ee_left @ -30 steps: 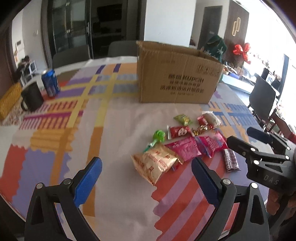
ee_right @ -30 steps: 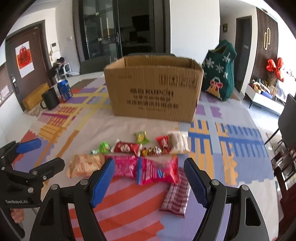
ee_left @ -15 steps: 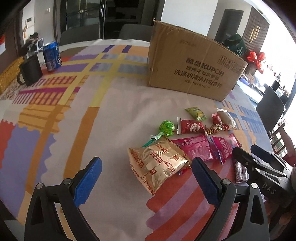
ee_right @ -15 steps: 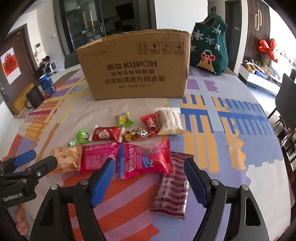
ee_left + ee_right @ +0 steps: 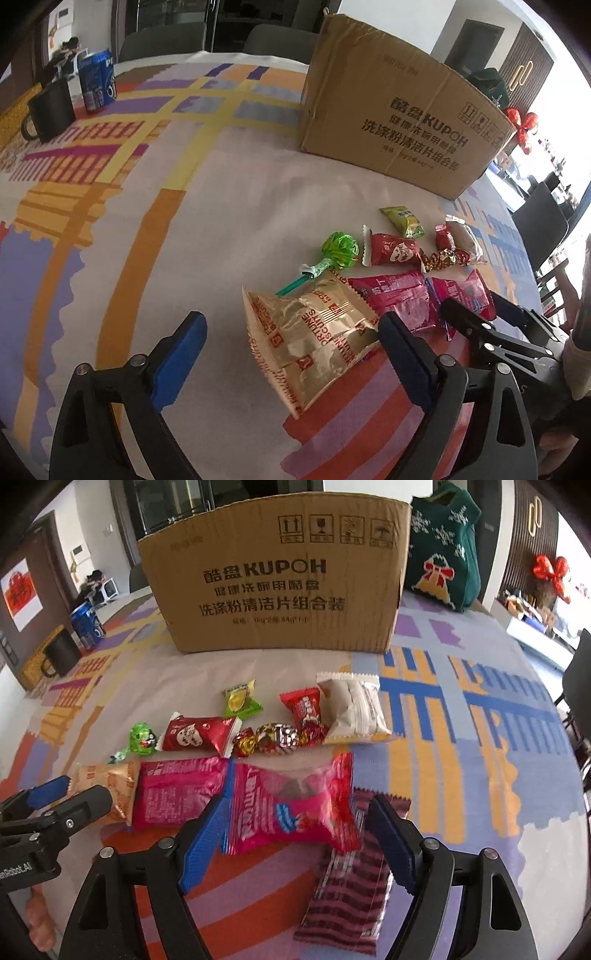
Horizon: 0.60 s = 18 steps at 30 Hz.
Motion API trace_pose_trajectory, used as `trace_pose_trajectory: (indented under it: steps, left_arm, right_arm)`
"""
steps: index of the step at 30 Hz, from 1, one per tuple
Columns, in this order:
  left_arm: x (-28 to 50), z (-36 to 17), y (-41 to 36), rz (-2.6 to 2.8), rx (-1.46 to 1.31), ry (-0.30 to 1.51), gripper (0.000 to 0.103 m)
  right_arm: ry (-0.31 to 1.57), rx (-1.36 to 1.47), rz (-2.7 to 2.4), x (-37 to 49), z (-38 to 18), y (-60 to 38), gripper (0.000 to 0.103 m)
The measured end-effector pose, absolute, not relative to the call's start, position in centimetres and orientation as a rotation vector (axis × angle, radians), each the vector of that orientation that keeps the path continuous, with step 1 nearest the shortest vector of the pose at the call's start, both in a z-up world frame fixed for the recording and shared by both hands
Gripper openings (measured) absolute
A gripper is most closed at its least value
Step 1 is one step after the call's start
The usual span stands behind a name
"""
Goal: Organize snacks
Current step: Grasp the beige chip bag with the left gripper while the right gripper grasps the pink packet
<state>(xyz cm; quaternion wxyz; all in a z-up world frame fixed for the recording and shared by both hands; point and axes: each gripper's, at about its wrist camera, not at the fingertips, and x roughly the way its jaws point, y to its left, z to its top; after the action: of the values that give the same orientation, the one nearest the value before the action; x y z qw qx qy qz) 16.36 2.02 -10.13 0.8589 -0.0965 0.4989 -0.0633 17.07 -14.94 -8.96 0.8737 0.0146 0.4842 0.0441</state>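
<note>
Several snack packets lie on the patterned tablecloth in front of a brown cardboard box (image 5: 399, 118), also in the right wrist view (image 5: 277, 576). My left gripper (image 5: 291, 354) is open, its jaws either side of a gold biscuit bag (image 5: 314, 332). My right gripper (image 5: 295, 842) is open, its jaws either side of a pink packet (image 5: 291, 805), with a dark striped wafer packet (image 5: 351, 882) just right of it. A second pink packet (image 5: 177, 794), a green lollipop (image 5: 340, 249), a red packet (image 5: 199, 734), a white packet (image 5: 354, 705) and small candies lie between.
A blue soda can (image 5: 98, 79) and a black mug (image 5: 50, 110) stand at the table's far left. A green Christmas bag (image 5: 447, 546) stands right of the box. Dark chairs (image 5: 539, 221) stand by the table's right side.
Both grippers have moved down and forward toward the snacks. The gold bag now lies between the left jaws and the pink packet between the right jaws. Both stay open.
</note>
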Motion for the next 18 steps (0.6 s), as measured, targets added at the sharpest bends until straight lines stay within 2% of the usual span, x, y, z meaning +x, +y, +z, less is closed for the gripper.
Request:
trace_pose_trajectory:
  steps: [4,8,11,16,18]
  left_arm:
    - [16.5,-10.6,1.9,-0.149,-0.217,1.070,0.078]
    - [16.4,-10.5,1.8,-0.160,-0.210,1.068,0.060]
    - [16.3,-10.4,1.7,-0.174,-0.210,1.066,0.057]
    - [15.9,-10.1,1.3,-0.190,-0.198,1.056,0.051]
    - [15.5,-9.8,1.3,-0.194,-0.195,1.044,0.048]
  right_arm:
    - [1.021,0.022,0.113,17.6,-9.2,-14.5,0.078]
    - [1.022,0.001,0.118,17.7,-9.4,-14.0,0.078]
    - [1.024,0.006,0.117,17.6,-9.4,-14.1,0.078]
    - [1.023,0.013,0.114,17.4,-9.3,-14.4,0.069]
    - [1.016,0.016,0.111,17.3,-9.1,-14.5,0.058]
